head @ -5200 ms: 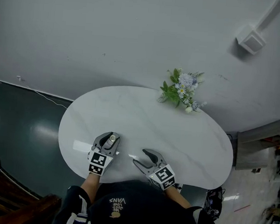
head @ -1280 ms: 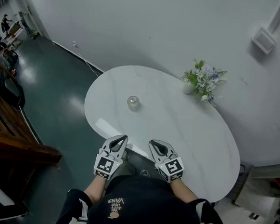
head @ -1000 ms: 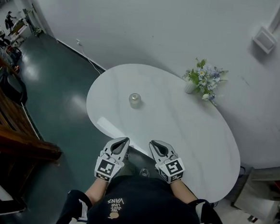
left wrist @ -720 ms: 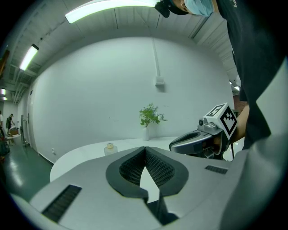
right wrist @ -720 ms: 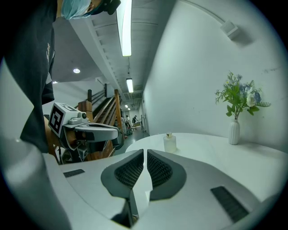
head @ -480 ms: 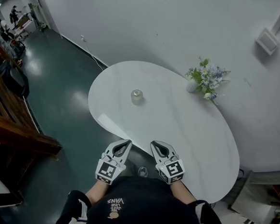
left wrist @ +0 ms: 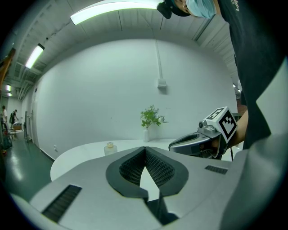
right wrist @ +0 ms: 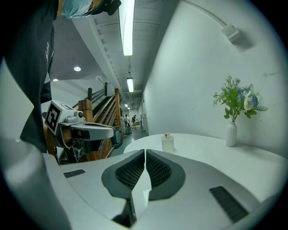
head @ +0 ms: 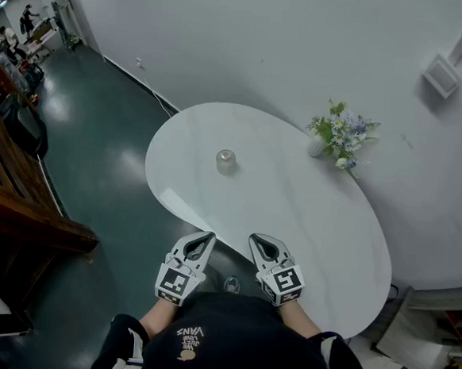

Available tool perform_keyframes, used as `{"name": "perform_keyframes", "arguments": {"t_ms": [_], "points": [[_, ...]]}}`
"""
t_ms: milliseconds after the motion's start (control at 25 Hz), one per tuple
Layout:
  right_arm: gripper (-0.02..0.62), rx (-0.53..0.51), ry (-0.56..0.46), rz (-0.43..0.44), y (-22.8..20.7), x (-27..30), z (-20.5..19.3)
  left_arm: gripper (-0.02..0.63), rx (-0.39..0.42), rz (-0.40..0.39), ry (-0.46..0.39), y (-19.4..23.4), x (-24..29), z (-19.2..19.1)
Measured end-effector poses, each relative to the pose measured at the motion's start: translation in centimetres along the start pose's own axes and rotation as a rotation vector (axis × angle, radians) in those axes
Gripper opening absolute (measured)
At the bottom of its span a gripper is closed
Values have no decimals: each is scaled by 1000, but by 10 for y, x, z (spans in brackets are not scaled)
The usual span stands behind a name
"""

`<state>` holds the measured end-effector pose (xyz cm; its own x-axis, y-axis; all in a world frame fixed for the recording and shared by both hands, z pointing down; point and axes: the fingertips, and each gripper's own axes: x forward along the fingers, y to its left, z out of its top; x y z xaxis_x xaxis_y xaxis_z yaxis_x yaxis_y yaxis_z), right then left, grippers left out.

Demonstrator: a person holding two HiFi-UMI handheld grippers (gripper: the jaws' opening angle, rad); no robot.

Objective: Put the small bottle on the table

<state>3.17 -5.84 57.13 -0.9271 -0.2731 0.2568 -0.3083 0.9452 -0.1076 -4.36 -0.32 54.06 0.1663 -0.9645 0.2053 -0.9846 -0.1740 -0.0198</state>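
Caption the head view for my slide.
Small bottle upright on the white table; left tongs and right tongs shut, empty, by its near edge.

The person's cap (head: 230, 347) covers most of both forearms; the table (head: 323, 227) loses its near edge under the right gripper (head: 255, 240). People (head: 27, 19) down the hall are too small to make out

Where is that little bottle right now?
In the head view the small bottle stands on the left part of the white table, with the vase of flowers off to its right near the wall.
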Motion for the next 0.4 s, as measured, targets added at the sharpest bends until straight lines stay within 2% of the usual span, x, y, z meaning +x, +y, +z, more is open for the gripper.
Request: {"name": "perform_keyframes", "arguments": {"t_ms": [400], "points": [[48,-6,2,5,-6,5,3,20,-4,2,-1,4,6,2]]}}
